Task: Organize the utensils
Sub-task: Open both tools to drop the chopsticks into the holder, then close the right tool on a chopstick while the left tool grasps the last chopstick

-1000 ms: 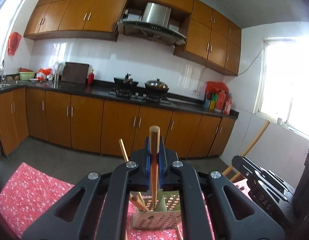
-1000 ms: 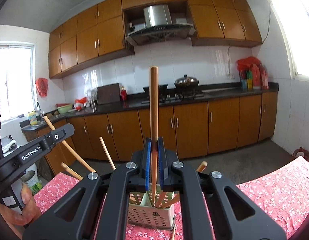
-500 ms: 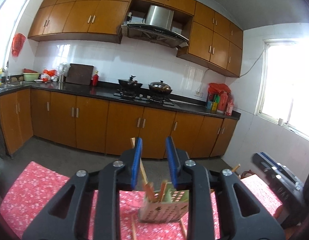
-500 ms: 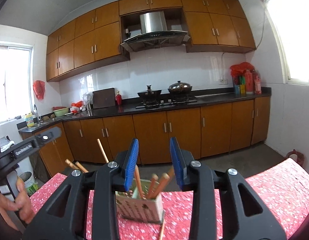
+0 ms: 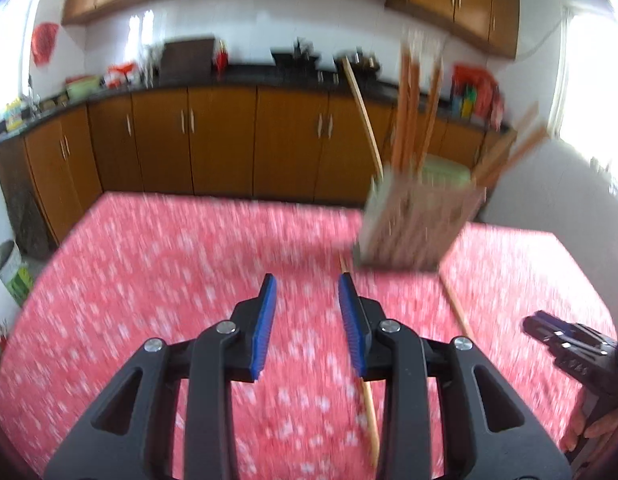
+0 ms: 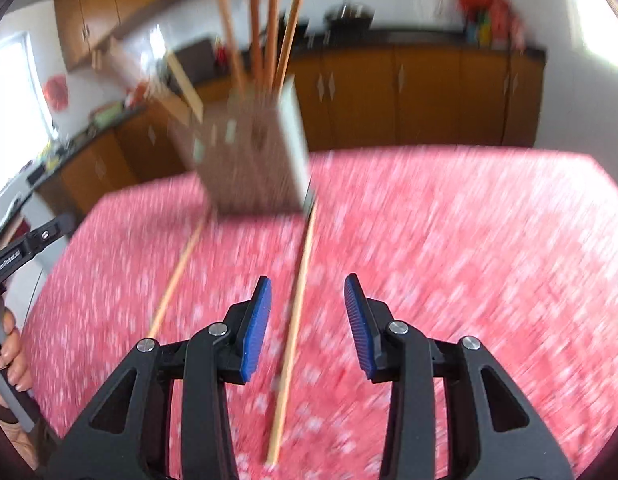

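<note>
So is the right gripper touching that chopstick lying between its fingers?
Apart. The right wrist view shows the right gripper with its jaws opening, and red cloth visible on both sides of the chopstick between its blue pads.

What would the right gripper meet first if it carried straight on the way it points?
Probably the chopstick lying on the red tablecloth between the right gripper's opening jaws; blur hides depth.

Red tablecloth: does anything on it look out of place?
Yes. Two chopsticks lie loose on the red tablecloth in front of the holder, while the other sticks stand inside it. Nothing looks spilled or broken, though the pictures are blurred.
</note>
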### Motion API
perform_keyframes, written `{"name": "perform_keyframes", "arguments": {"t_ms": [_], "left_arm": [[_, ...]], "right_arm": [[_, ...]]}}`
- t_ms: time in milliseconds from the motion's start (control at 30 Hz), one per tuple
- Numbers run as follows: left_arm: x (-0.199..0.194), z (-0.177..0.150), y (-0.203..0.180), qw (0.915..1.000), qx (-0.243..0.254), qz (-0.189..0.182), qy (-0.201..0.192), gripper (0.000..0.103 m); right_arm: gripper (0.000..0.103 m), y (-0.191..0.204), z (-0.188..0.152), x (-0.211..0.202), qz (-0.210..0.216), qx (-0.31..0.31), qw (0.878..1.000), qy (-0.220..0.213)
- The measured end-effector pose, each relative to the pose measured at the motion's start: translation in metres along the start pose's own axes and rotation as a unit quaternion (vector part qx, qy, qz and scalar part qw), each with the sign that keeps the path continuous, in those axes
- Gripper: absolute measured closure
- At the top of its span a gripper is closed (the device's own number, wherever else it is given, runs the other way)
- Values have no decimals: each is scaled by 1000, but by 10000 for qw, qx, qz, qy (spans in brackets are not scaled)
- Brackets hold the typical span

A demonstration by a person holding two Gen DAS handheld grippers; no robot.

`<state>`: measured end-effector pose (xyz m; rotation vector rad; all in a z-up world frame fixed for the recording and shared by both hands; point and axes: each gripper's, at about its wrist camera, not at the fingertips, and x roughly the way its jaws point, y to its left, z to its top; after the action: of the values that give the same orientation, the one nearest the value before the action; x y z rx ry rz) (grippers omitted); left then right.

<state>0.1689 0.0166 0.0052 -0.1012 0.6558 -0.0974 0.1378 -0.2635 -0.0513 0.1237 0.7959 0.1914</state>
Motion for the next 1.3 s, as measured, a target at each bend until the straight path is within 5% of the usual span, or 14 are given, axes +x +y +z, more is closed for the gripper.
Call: {"name": "perform_keyframes", "arguments": {"t_ms": [200,267,300,567,733,1300], "left_arm": [[24,-36,-22,9976,192,-247,611,70],[29,-42,-28,9968,230,-283,714,70],[32,-45,-34,9961,253,-294,788,70],[59,-62,-52,9916,336,-229,1224,73],[71,-67,-53,9909,396,50,1285,95],[74,-54,23,9905,-80,686,1191,93]], "right_arm": [[69,23,-26,36,-79,-285,9974,654],[93,23,-30,43,-137,-284,9966,763],[94,23,-29,43,-184,-299,9969,709],[95,-18,-19,34,-531,204,9968,558],[95,-25,-18,31,-562,232,9969,506],[95,-32,-5,52,-819,-81,9953,504]]}}
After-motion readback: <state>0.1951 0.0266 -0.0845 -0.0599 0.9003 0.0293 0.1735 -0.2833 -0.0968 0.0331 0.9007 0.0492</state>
